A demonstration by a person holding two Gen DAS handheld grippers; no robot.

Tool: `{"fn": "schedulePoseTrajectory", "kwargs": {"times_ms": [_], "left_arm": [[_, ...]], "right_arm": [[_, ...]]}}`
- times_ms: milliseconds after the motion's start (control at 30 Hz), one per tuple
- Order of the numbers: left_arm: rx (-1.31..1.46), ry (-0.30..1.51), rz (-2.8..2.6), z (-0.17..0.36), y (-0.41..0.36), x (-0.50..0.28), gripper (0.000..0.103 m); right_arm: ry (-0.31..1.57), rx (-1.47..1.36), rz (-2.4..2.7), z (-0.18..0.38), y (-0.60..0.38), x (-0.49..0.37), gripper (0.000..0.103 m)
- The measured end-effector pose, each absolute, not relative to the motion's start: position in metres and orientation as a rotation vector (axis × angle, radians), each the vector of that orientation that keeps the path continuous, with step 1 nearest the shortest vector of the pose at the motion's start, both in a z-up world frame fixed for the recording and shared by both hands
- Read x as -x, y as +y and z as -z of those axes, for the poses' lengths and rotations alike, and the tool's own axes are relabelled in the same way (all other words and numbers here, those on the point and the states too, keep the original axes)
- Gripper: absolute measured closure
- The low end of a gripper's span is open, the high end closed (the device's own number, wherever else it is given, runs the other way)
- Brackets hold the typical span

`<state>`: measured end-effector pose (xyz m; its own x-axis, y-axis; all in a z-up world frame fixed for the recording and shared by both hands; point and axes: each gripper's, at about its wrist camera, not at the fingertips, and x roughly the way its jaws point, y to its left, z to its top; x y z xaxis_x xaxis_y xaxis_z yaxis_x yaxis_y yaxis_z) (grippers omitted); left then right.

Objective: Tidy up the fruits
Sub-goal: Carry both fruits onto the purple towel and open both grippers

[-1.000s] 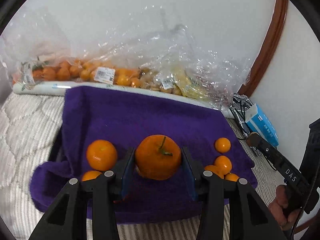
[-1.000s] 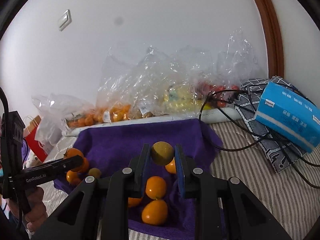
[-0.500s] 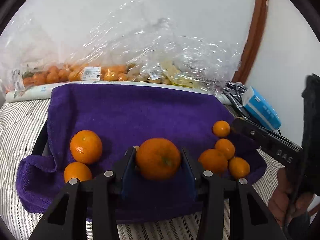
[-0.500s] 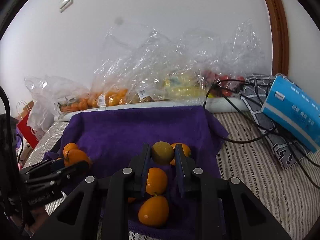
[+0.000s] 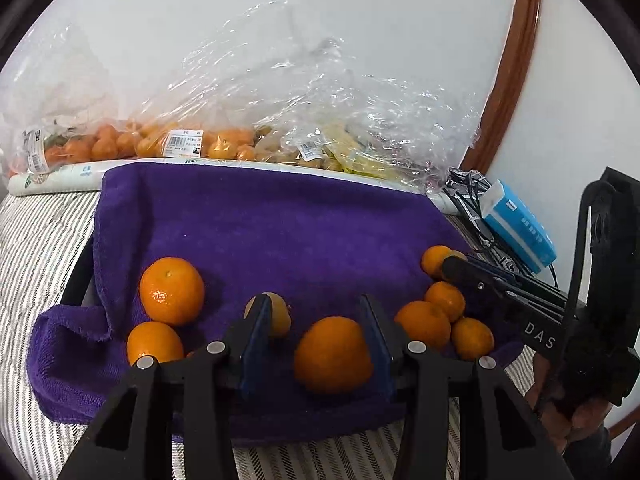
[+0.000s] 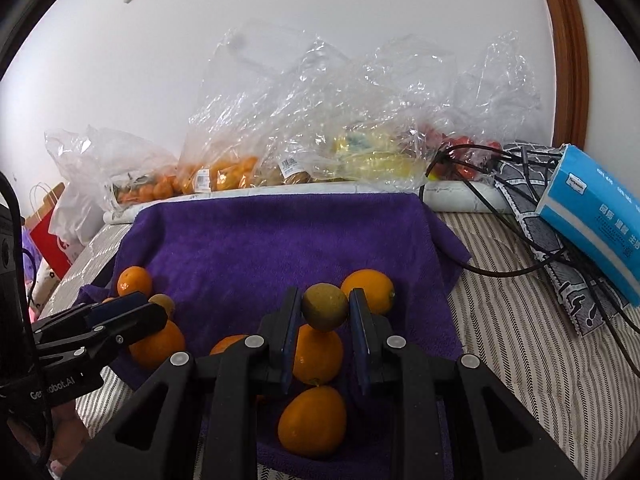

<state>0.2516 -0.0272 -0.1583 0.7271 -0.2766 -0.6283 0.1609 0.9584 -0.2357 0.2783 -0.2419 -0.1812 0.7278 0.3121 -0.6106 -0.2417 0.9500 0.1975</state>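
small fruit (image 5: 276, 314) half hidden behind left gripper (image 5: 316, 338), jaws spread around an orange (image 5: 333, 356), right gripper (image 6: 325, 336) pinching greenish fruit (image 6: 325, 307), bagged fruit (image 6: 224, 172) blurred behind purple towel (image 5: 260, 224)

Fuzzy purple towel (image 5: 280, 236) (cloth), crinkly glossy plastic bags (image 5: 320, 112).

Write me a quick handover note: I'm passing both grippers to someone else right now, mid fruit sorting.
Left gripper: open, the big orange sits loose between its fingers on the purple towel.
Right gripper: shut on the greenish fruit, held above the small oranges.
Done: two large oranges grouped at the towel's left, small ones at its right.
Left: place the greenish fruit; a similar dull fruit lies by the left finger. Bagged fruit behind is untouched.
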Motion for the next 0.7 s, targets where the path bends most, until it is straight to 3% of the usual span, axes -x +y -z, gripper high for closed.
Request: {"fn": "schedulePoseTrajectory", "kwargs": {"times_ms": [33, 200, 700], "left_arm": [[0.167, 0.717, 0.242, 0.1581, -0.0276, -0.2514, 0.056], [0.177, 0.699, 0.236, 0.1556, -0.0257, -0.2497, 0.050], [0.157, 0.686, 0.205, 0.1543, -0.0269, -0.2477, 0.044]], "right_arm": [[0.692, -0.105, -0.305, 0.1814, -0.2414, -0.2783, 0.068], [0.672, -0.109, -0.297, 0.1796, -0.2423, -0.2759, 0.056], [0.645, -0.117, -0.276, 0.1780, -0.2458, -0.2727, 0.051]]}}
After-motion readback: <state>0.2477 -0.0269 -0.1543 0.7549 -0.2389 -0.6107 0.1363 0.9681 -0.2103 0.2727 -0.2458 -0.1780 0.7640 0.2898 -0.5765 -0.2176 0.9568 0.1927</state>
